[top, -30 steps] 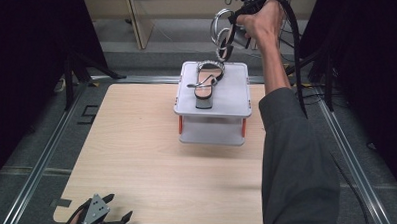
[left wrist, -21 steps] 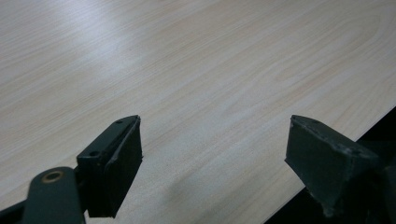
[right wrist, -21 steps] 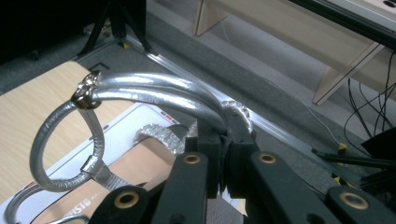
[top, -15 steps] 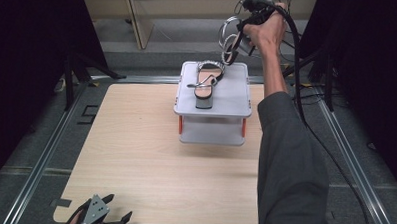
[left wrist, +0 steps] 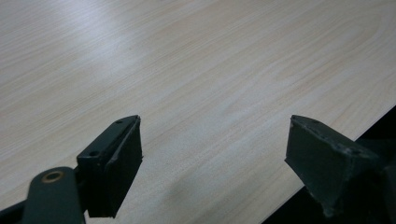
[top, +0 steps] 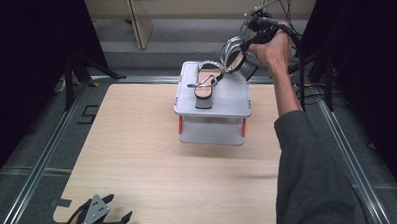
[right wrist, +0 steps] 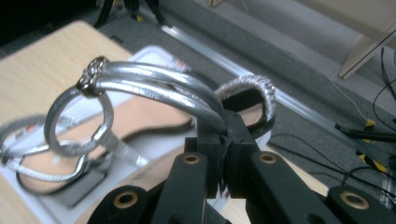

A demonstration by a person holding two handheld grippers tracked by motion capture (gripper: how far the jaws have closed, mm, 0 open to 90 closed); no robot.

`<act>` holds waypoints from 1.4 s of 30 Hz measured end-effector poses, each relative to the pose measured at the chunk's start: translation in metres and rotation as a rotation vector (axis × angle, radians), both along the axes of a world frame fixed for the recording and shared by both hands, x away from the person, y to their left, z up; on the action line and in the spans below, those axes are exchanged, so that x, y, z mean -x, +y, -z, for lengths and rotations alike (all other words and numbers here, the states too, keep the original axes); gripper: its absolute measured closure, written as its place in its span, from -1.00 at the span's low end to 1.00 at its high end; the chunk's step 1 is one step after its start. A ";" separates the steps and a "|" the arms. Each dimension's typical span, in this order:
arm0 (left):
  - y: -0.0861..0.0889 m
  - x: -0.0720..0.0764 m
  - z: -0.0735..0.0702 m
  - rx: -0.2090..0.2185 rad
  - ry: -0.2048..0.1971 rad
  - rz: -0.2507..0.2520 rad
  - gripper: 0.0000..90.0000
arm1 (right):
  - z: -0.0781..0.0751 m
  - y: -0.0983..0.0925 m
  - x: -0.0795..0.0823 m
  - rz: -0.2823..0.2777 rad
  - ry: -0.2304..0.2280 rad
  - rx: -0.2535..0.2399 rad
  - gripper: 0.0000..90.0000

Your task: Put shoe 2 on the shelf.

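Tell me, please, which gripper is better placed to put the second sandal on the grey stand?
The right. The right gripper is shut on the sandal's silver straps, above the stand beside the first sandal. The left gripper rests open at the table's near edge, far from the stand.

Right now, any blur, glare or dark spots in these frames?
High view: dark surround, table evenly lit, sharp. Left gripper view: soft glare on the wood, jaws out of focus. Right gripper view: held sandal sharp with shiny straps, sandal on the stand blurred.

Lab rig, railed wooden table [top: 135, 155], black curtains [top: 33, 61], cables [top: 312, 91]
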State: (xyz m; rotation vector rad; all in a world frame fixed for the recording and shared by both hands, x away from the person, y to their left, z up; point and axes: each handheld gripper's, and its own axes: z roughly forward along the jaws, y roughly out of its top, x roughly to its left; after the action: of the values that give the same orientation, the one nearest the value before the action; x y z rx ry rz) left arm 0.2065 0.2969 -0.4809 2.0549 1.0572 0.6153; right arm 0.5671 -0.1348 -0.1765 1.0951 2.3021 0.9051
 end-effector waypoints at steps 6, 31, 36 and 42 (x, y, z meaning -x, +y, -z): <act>0.000 0.000 0.000 -0.004 0.002 0.002 -0.60 | 0.019 0.000 0.017 -0.061 0.050 0.062 0.94; -0.001 0.000 0.001 -0.006 -0.001 -0.002 -0.60 | 0.080 -0.004 0.040 -0.152 0.139 0.044 0.91; -0.001 0.000 0.001 -0.010 -0.002 -0.001 -0.60 | 0.081 -0.003 0.041 -0.140 0.147 0.037 0.91; -0.001 0.000 0.001 -0.011 -0.002 0.000 -0.60 | 0.083 -0.002 0.038 -0.129 0.122 0.033 0.91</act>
State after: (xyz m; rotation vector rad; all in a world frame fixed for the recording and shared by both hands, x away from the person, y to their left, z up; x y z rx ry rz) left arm 0.2069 0.2954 -0.4817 2.0634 1.0546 0.6243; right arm 0.5292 -0.1368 -0.2597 1.0243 2.5031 0.8656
